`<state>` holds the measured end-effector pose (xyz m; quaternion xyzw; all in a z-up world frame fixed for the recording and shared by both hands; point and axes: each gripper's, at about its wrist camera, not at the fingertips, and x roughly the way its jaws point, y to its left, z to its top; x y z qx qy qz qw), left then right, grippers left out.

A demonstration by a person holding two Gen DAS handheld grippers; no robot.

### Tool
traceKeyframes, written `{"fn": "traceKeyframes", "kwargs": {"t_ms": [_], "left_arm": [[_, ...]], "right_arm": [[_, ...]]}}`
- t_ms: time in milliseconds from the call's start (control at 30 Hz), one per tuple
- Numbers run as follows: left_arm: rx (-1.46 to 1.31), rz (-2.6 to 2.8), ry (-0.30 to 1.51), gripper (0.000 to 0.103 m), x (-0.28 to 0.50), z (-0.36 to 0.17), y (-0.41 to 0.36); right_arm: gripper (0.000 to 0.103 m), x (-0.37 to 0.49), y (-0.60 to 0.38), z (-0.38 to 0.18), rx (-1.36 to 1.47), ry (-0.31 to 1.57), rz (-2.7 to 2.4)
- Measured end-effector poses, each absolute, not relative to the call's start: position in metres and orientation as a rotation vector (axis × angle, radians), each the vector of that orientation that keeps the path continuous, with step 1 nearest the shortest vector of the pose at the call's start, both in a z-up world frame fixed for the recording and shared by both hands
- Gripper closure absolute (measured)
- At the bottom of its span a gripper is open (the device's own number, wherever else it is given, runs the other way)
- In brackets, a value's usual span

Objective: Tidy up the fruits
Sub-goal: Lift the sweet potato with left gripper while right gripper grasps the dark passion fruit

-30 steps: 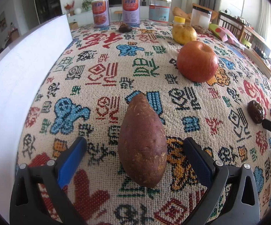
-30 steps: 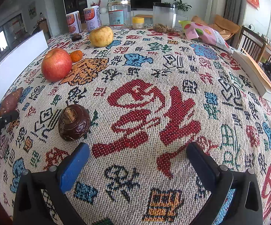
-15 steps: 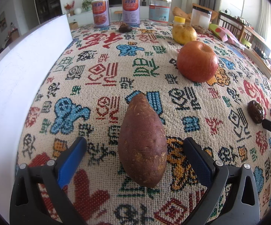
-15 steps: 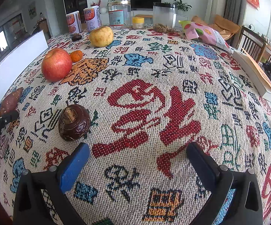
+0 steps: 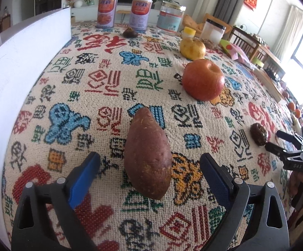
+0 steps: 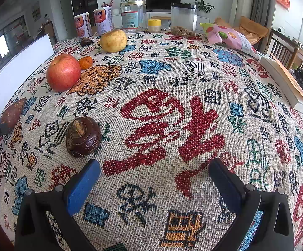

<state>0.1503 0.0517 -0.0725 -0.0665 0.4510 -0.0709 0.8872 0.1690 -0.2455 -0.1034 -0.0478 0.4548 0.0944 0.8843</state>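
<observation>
A reddish-brown sweet potato (image 5: 147, 159) lies on the patterned tablecloth (image 5: 101, 87) between the blue pads of my left gripper (image 5: 149, 158). The jaws are closing, with a gap still on both sides of it. Beyond it sit a red apple (image 5: 203, 79) and a yellow round fruit (image 5: 193, 49). My right gripper (image 6: 153, 164) stands open over bare cloth with nothing between its fingers. A dark brown bulb (image 6: 83, 137) rests just ahead of its left finger. The apple (image 6: 63, 73), a small orange (image 6: 85, 62) and the yellow fruit (image 6: 113, 40) lie further back.
A white board (image 5: 15, 73) runs along the table's left side. Two cans (image 5: 106, 11), glass jars (image 6: 133, 13), a small dark fruit (image 5: 129, 33) and a pink snack bag (image 6: 228, 35) line the far edge. A book (image 6: 287, 83) lies at the right.
The left gripper's jaws have drawn in toward the sweet potato, and its view has tilted a little. The right gripper has not moved.
</observation>
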Motion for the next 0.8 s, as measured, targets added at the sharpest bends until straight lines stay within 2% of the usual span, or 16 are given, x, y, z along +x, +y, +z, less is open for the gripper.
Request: {"fn": "traceKeyframes", "kwargs": {"t_ms": [67, 100, 200, 400, 467, 500, 567, 800], "left_arm": [[-0.057, -0.115, 0.943, 0.048, 0.152, -0.073, 0.043], [-0.018, -0.100, 0.939, 0.061, 0.153, -0.073, 0.040], [-0.067, -0.116, 0.940, 0.062, 0.148, -0.072, 0.049], [-0.184, -0.132, 0.953, 0.062, 0.131, -0.062, 0.066], [-0.219, -0.140, 0.957, 0.062, 0.123, -0.055, 0.070], [-0.233, -0.144, 0.961, 0.062, 0.118, -0.050, 0.073], [-0.273, -0.157, 0.959, 0.062, 0.104, -0.035, 0.081], [-0.416, -0.159, 0.802, 0.062, 0.057, 0.066, 0.157]], "right_arm": [[0.000, 0.169, -0.246, -0.103, -0.094, 0.942, 0.203], [0.000, 0.167, -0.247, -0.101, -0.079, 0.934, 0.220], [0.002, 0.158, -0.244, -0.093, -0.005, 0.922, 0.309], [0.017, 0.166, -0.186, -0.079, -0.091, 0.937, 0.370], [0.040, 0.179, -0.176, -0.087, -0.114, 0.989, 0.364], [0.045, 0.183, -0.173, -0.091, -0.131, 1.009, 0.361], [0.062, 0.184, -0.168, -0.087, -0.175, 0.998, 0.348], [0.062, 0.147, -0.106, -0.013, -0.082, 0.929, 0.621]]}}
